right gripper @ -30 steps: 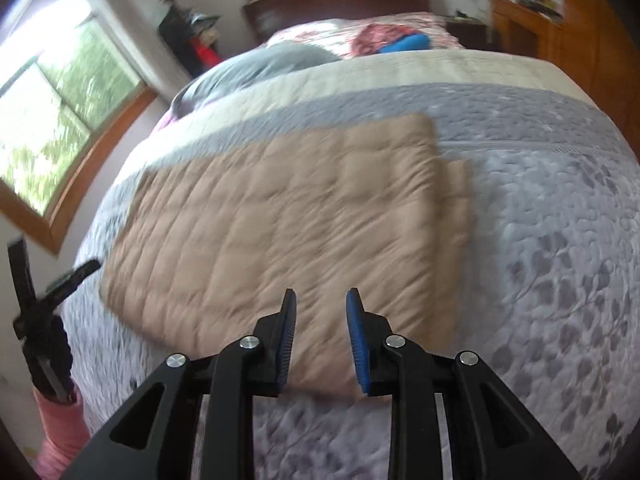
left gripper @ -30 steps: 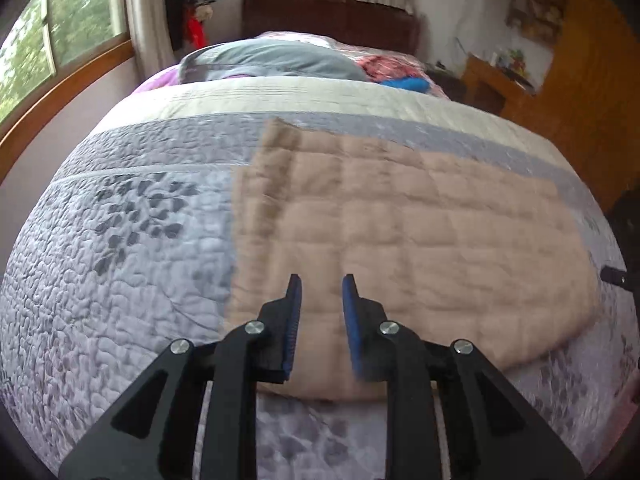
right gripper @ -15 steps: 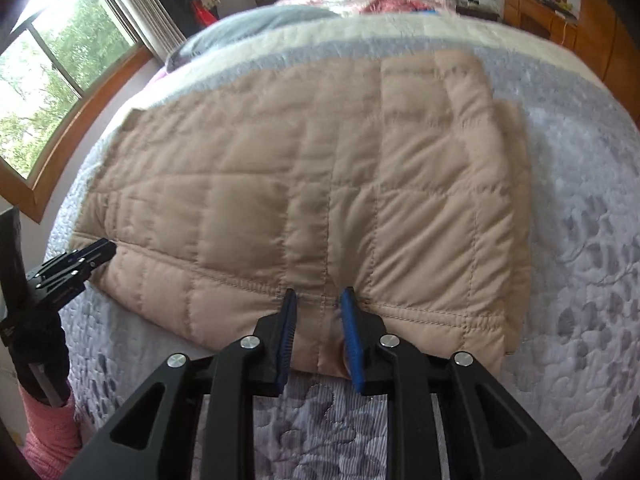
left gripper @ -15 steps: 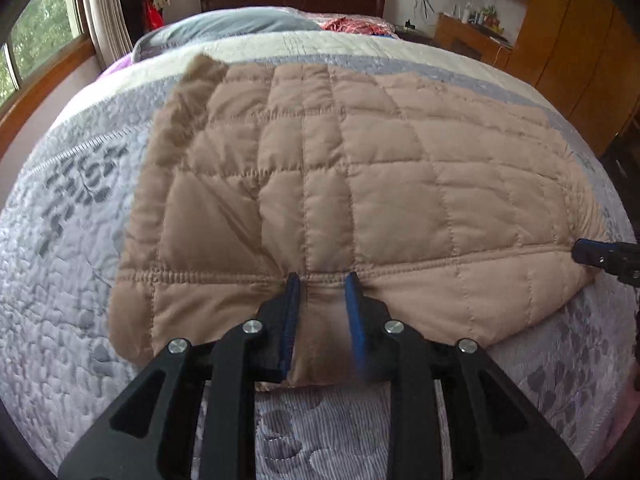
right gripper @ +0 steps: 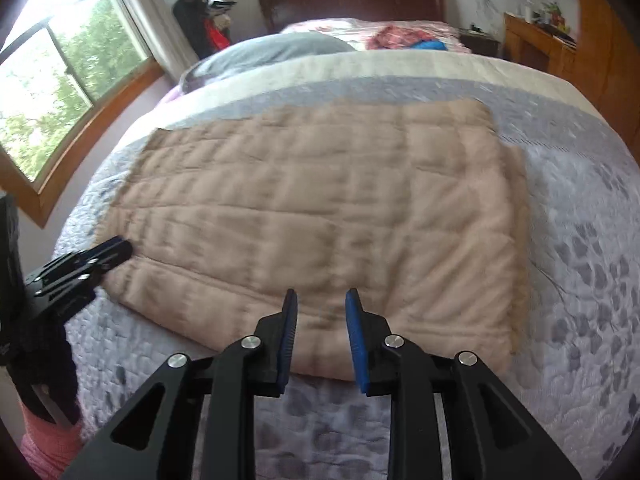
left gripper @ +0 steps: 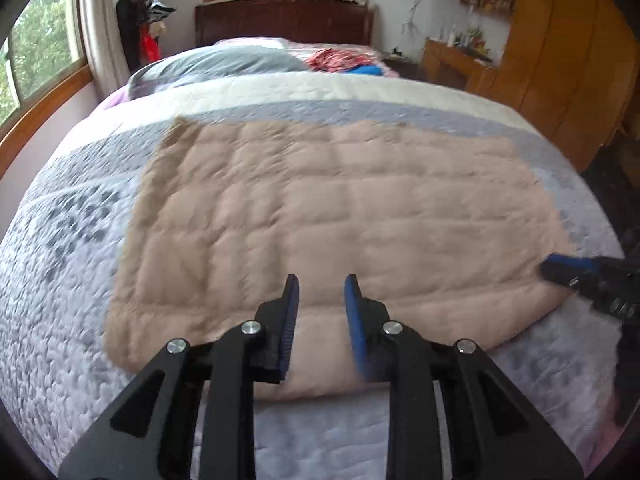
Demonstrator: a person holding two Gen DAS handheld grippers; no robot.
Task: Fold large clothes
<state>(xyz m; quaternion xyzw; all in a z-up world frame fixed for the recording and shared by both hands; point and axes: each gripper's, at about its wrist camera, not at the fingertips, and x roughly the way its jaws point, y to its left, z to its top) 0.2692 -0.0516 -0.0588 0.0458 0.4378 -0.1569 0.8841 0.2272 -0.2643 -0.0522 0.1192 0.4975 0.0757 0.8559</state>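
Lying flat on the bed's grey patterned quilt (left gripper: 60,320), a tan quilted garment (left gripper: 340,216) is folded into a broad rectangle, near edge toward both cameras. Left gripper (left gripper: 320,304) hovers over that near edge, jaws slightly parted, nothing between the blue pads. Right gripper (right gripper: 320,316) hangs above the same edge further along; its jaws have just been opening a little, gap empty. Grey pillow (left gripper: 216,64) sits beyond, by the dark headboard (left gripper: 280,20). Window (right gripper: 60,80) on the left wall.
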